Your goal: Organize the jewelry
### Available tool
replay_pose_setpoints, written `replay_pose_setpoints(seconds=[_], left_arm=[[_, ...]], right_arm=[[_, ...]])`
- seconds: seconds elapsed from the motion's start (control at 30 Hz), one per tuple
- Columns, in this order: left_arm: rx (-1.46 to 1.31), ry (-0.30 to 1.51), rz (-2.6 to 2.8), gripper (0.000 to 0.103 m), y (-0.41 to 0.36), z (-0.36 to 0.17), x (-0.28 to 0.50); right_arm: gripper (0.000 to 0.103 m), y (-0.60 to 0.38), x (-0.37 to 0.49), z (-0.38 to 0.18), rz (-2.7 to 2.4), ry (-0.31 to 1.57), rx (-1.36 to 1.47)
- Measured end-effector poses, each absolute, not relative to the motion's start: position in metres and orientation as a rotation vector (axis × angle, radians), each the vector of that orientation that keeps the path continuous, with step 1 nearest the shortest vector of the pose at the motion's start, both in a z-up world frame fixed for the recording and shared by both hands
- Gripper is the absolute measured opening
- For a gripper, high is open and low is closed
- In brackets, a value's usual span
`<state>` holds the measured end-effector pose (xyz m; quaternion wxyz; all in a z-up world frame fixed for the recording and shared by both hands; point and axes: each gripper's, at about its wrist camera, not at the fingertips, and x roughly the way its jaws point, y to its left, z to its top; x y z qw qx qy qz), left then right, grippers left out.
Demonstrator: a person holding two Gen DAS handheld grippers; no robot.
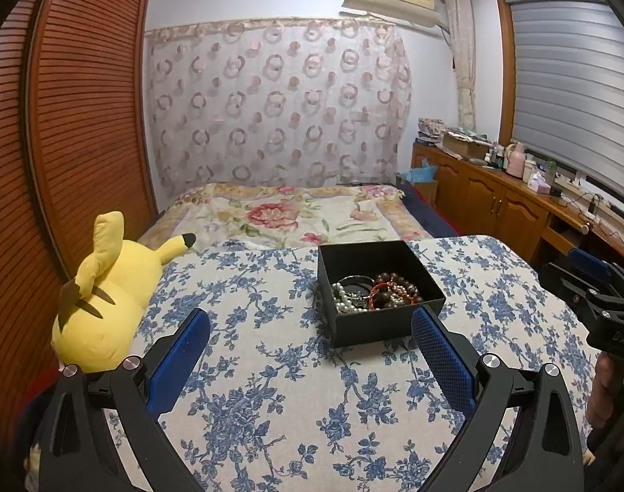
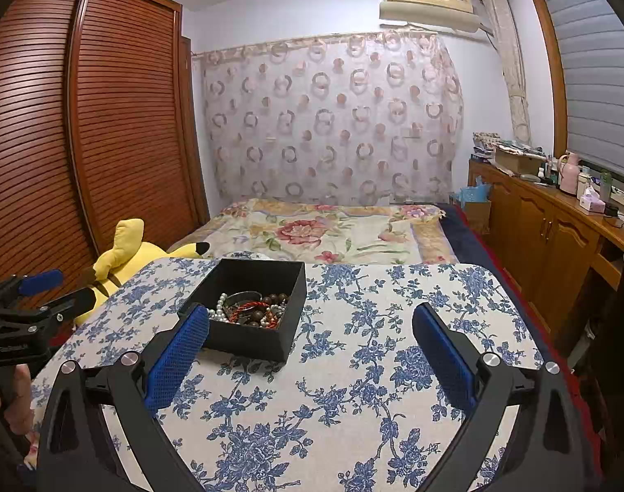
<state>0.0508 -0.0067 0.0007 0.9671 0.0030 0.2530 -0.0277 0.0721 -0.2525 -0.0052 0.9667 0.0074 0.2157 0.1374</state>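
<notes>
Lying at 9 o'clock of the table [image 1: 271,369], off its edge and against the slatted wardrobe [image 1: 66,123]: a yellow plush toy [image 1: 103,287], well apart from the box. Spreading beyond the table at 12 o'clock: a bed with a flowered cover [image 1: 287,213], and behind it a curtain with rings [image 1: 279,98]. Running along the wall at 2 o'clock: a wooden cabinet [image 1: 496,197] carrying bottles and boxes. Sitting on the blue-flowered cloth, a little past the middle of the table: an open black box [image 1: 377,291], nearly square, with no clear long axis, opening facing up, one corner turned toward the left wrist camera. Resting inside, heaped together: jewelry [image 1: 373,291], namely white pearl strands, brown bead bracelets, a red cord and a metal bangle; too tangled to tell their directions. Hovering over the near part of the table: left gripper [image 1: 312,352], blue pads wide apart and gripping nothing, the right pad near the box's front corner. Hovering likewise: right gripper [image 2: 312,352], fingers wide apart, empty, the left pad overlapping the box's near corner in that view; touching or not, cannot tell.
</notes>
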Motion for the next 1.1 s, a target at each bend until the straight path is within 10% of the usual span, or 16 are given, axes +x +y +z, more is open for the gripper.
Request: replay_pose_setpoints(seconds=[1.1], left_arm=[[0.007,0.504,-0.055,0.095,-0.0079,0.0051,0.049]], right_arm=[[0.1,-0.2558,0.0738,-0.0068,0.278,0.435,0.018]])
